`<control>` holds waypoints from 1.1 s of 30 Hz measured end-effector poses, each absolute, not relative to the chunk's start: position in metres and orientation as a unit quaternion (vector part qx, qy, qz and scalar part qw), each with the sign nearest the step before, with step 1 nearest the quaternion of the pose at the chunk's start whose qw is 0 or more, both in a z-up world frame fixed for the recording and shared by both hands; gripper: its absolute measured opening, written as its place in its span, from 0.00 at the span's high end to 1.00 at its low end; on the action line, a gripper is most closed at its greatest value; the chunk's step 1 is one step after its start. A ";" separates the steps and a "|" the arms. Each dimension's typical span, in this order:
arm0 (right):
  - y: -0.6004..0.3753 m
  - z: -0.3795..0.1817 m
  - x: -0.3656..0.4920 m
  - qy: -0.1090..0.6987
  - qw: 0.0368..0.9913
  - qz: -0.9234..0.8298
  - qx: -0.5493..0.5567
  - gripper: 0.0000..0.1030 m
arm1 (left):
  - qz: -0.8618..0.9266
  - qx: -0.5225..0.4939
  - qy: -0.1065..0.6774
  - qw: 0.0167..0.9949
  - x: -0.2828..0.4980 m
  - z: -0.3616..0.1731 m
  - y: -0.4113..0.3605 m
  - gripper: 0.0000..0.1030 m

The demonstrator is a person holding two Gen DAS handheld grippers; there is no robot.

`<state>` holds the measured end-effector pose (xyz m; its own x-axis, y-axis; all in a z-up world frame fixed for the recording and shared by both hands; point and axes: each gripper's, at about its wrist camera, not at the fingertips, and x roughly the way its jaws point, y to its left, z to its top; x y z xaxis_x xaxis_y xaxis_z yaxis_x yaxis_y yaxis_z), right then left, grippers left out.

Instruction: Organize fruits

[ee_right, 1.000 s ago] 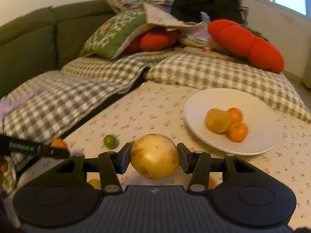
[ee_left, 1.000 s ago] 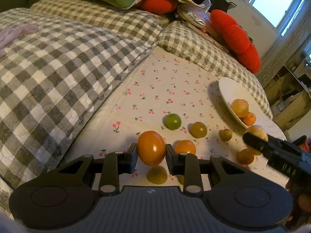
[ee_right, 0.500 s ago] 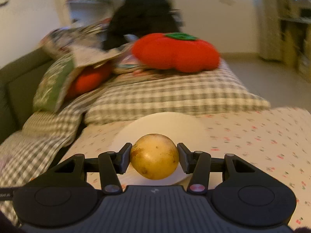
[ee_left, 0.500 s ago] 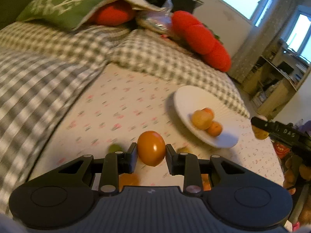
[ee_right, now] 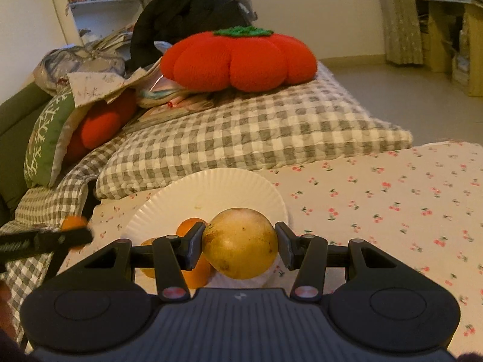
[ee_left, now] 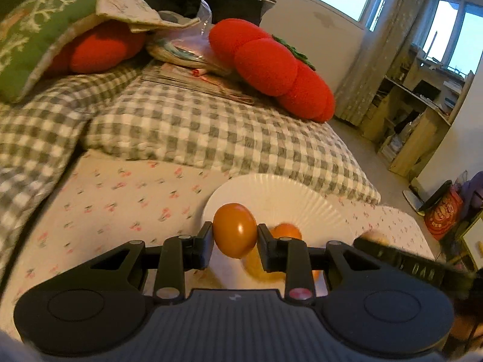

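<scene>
A cherry-print white sheet [ee_right: 392, 199] covered the bed, with a grey checked pillow [ee_right: 256, 129] and red tomato-shaped cushion [ee_right: 238, 60] behind. The left tool [ee_left: 235, 235] pinched a smooth orange fruit [ee_left: 235, 234], the right tool [ee_right: 240, 242] a round yellow fruit [ee_right: 240, 242], both over a white paper plate [ee_right: 211, 190] holding oranges [ee_right: 193, 226].

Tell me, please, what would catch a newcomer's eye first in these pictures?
Each claw grips a fruit over the white paper plate: the left claw an orange tomato, the right claw a yellow round fruit. Behind, a big red tomato-shaped cushion lies on a checked pillow.
</scene>
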<state>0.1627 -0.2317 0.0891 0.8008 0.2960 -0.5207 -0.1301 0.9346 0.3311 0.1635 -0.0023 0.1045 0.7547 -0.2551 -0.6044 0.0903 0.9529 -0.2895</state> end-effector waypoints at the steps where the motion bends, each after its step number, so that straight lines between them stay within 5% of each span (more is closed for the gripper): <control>1: -0.234 0.087 0.167 0.297 0.935 0.122 0.152 0.55 | -0.098 -0.127 0.342 0.926 0.172 0.101 -0.005 0.77; 33: -0.240 0.083 0.201 0.297 0.913 0.159 0.228 0.51 | -0.130 -0.173 0.381 0.899 0.216 0.076 -0.019 0.74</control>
<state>0.2007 -0.2401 0.0829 0.7725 0.4265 -0.4704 -0.1554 0.8454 0.5111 0.2157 -0.0185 0.0759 0.6757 -0.3654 -0.6402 0.1018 0.9064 -0.4099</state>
